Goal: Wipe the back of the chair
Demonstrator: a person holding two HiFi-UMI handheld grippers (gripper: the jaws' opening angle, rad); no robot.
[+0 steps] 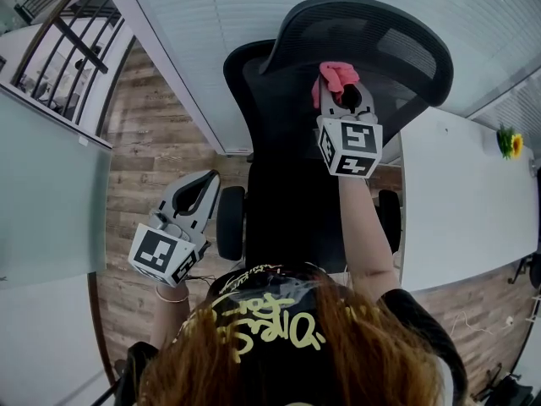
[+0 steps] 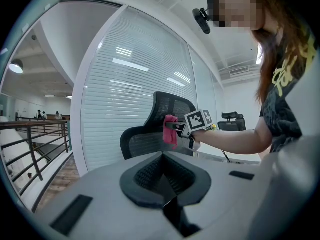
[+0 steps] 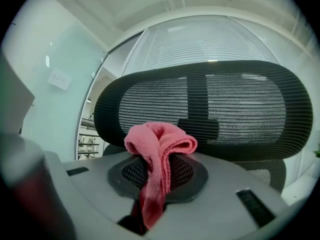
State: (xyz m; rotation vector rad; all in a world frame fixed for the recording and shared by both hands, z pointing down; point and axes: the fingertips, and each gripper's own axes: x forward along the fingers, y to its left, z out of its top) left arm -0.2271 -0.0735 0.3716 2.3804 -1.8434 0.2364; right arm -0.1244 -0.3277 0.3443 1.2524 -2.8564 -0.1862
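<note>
So we're at the wiping step, or right at the start of it. Our right hand-held gripper [image 1: 338, 87] is pinching the pink cloth [image 1: 334, 76], which bulges out of the closed jaws in a fat fold. It's held up against the upper mesh of the chair back [image 1: 397, 49]. From the right gripper view the cloth [image 3: 159, 154] sits just in front of the mesh [image 3: 240, 109], but we can't tell if it's actually touching.

Our left hand-held gripper [image 1: 196, 194] hangs low, well off to the side near the armrest. Its jaws are pressed together on nothing.

Next move, we reckon: push the cloth flat onto the mesh and drag it across in strokes. The chair probably swivels or rolls, so steadying it with the free gripper might help.

Count:
- one chair we're working on, plus another chair [image 2: 229, 118] way off in the background
- one cloth
- two grippers
- one white worktop [image 1: 456, 193] on the right
</note>
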